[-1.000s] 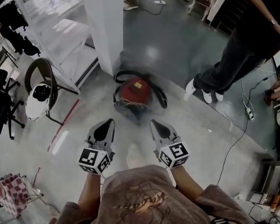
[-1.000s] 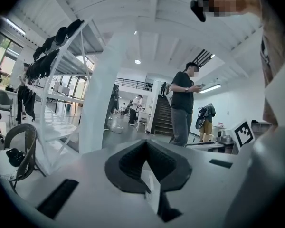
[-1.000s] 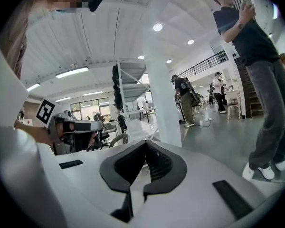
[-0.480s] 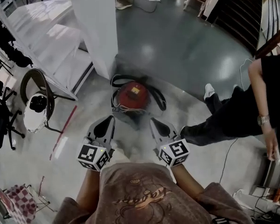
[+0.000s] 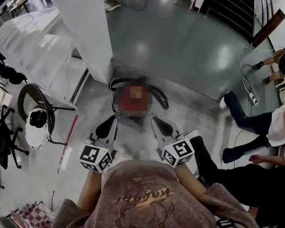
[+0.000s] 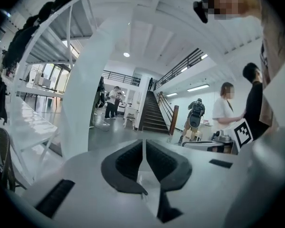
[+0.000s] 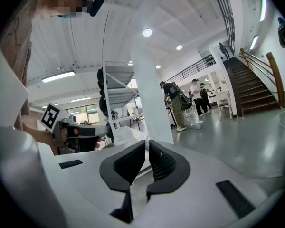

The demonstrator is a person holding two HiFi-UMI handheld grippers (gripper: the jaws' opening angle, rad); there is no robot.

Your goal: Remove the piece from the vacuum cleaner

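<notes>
The red vacuum cleaner (image 5: 133,100) sits on the grey floor at the foot of a white pillar, partly covered by a mosaic patch. Its black hose (image 5: 157,93) loops around it. In the head view my left gripper (image 5: 112,120) and right gripper (image 5: 155,120) are held side by side just short of the vacuum, one on each flank, touching nothing. Both are shut and empty. The left gripper view shows the left gripper (image 6: 143,144) with its pads together, and the right gripper (image 7: 147,145) looks the same in its own view. Both gripper views look out level across the hall, so neither shows the vacuum.
A white pillar (image 5: 83,27) stands right behind the vacuum, with white shelving (image 5: 31,39) to its left. A black chair (image 5: 38,120) holding a white object is at the left. A person's legs (image 5: 249,122) and floor cables (image 5: 247,87) lie to the right.
The view has moved forward, so the vacuum now sits closer to both grippers' tips. The bystander on the right has shifted lower and further right. Both grippers have stayed shut.
</notes>
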